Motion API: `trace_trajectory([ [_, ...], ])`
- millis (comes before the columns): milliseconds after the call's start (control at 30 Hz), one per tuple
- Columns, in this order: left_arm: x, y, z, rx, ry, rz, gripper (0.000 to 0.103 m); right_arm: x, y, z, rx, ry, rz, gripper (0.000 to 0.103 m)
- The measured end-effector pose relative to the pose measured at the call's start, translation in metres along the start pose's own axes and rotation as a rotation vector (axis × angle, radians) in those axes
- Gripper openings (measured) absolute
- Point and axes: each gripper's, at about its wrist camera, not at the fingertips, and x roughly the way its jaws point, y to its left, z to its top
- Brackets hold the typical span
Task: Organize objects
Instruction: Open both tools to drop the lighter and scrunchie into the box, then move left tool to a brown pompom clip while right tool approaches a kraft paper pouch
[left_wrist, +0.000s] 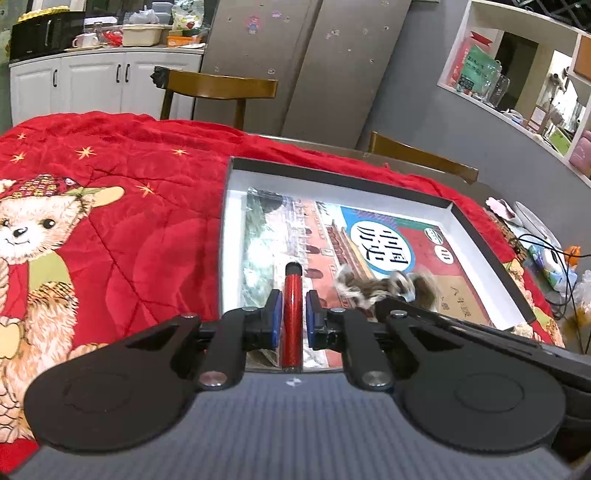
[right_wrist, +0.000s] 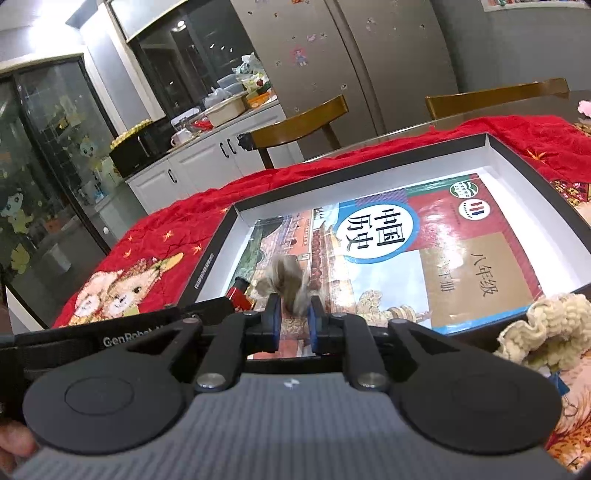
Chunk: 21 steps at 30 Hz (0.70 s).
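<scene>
Red and glittery, the pen (left_wrist: 292, 317) we carry in our left hand-held gripper (left_wrist: 293, 319) runs straight ahead between the two blue pads (left_wrist: 276, 318), its long axis in line with the fingers and its dark tip pointing forward, away from us. The jaws stand narrow; the pads sit just beside the barrel, and we judge them closed on it, though a thin gap seems to show on the right side. Below and ahead of that hand-held gripper lies the shallow box (left_wrist: 236, 206) with the history textbook (left_wrist: 388, 251) flat in its bottom, so the pen already hangs over the box's near edge. Our right hand-held gripper (right_wrist: 294, 317), just to the right of the left one, pinches a grey-brown scrunchie (right_wrist: 286, 280) between its nearly closed pads; the scrunchie is blurred, bunched forward of the fingertips, over the near left part of the book. From the right wrist view the pen's tip (right_wrist: 239, 291) shows just to the left of the scrunchie. A cream scrunchie (right_wrist: 546, 325) sits to the right, near the box's corner, on the red bear blanket (left_wrist: 110, 221) that covers the surface. We judge that both carried things need only go down and forward into the box.
</scene>
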Motion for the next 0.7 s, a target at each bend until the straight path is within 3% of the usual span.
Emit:
trace_trajectory([
  [67,-0.004,0.001,0.004,-0.001,-0.007,0.006,0.024,-0.006,-0.002,0.002,0.008,-0.016,0.019,0.021],
  [167,-0.014,0.004,0.012,-0.006,-0.027,-0.009,0.038,-0.017,-0.001,0.005,0.010,-0.046,0.046,0.037],
  [233,-0.024,0.007,0.018,-0.001,-0.057,-0.011,0.052,-0.028,0.000,0.008,0.008,-0.079,0.060,0.049],
  [433,-0.069,0.010,0.038,0.016,-0.178,-0.017,0.069,-0.079,0.010,0.018,-0.038,-0.230,0.072,0.076],
  [533,-0.098,0.008,0.045,0.023,-0.248,-0.039,0.075,-0.105,0.016,0.021,-0.053,-0.314,0.064,0.080],
  [700,-0.145,-0.004,0.047,0.086,-0.340,-0.056,0.081,-0.138,0.014,0.024,-0.036,-0.363,0.075,0.086],
])
